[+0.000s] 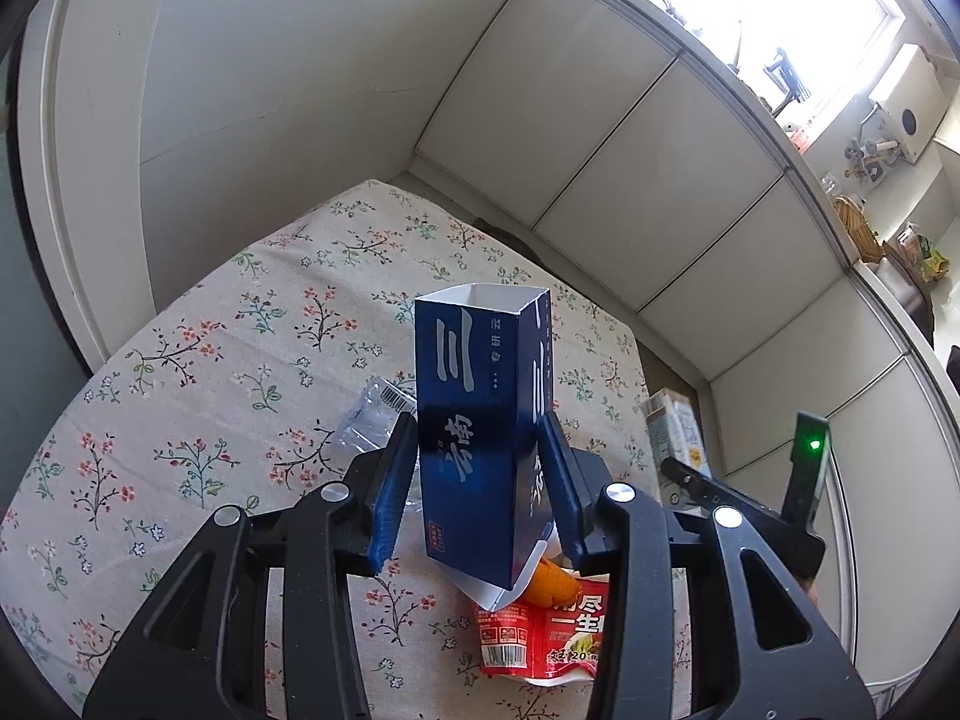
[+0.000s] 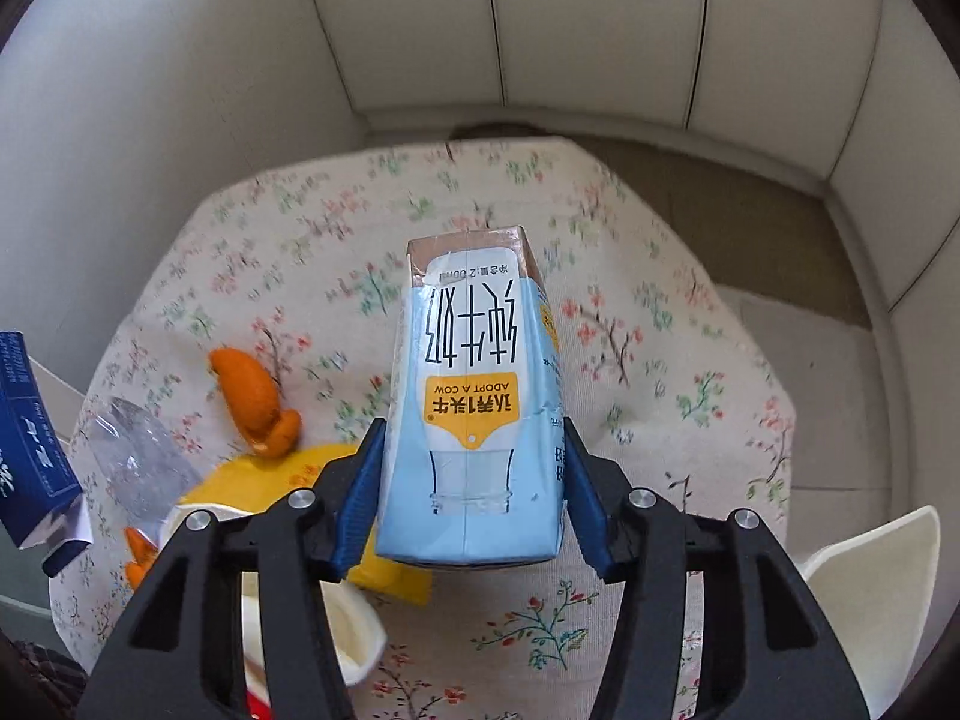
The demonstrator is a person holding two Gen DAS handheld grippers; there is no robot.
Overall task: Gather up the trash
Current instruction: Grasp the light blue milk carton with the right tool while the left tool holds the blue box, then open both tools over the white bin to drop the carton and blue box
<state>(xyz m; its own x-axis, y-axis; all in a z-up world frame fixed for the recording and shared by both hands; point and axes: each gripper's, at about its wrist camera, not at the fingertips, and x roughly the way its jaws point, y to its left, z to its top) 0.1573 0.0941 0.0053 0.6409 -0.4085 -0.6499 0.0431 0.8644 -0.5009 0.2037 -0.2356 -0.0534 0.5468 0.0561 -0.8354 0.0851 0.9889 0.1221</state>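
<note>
In the left wrist view my left gripper point(image 1: 477, 426) is shut on a tall dark blue carton box point(image 1: 462, 360) with an open top, held upright above the floral tablecloth point(image 1: 210, 390). The same box shows at the left edge of the right wrist view point(image 2: 30, 438). My right gripper point(image 2: 474, 429) is shut on a light blue milk carton point(image 2: 474, 360), its pads pressing both sides, print upside down. That carton also appears at the right in the left wrist view point(image 1: 672, 432).
Orange peel point(image 2: 249, 390), a clear plastic wrapper point(image 2: 138, 462), a yellow packet point(image 2: 300, 468) and a white cup point(image 2: 354, 630) lie on the table. A red wrapper point(image 1: 540, 636) lies under the blue box. White cabinets point(image 1: 600, 150) stand behind the table; a white container point(image 2: 870, 588) sits at the right.
</note>
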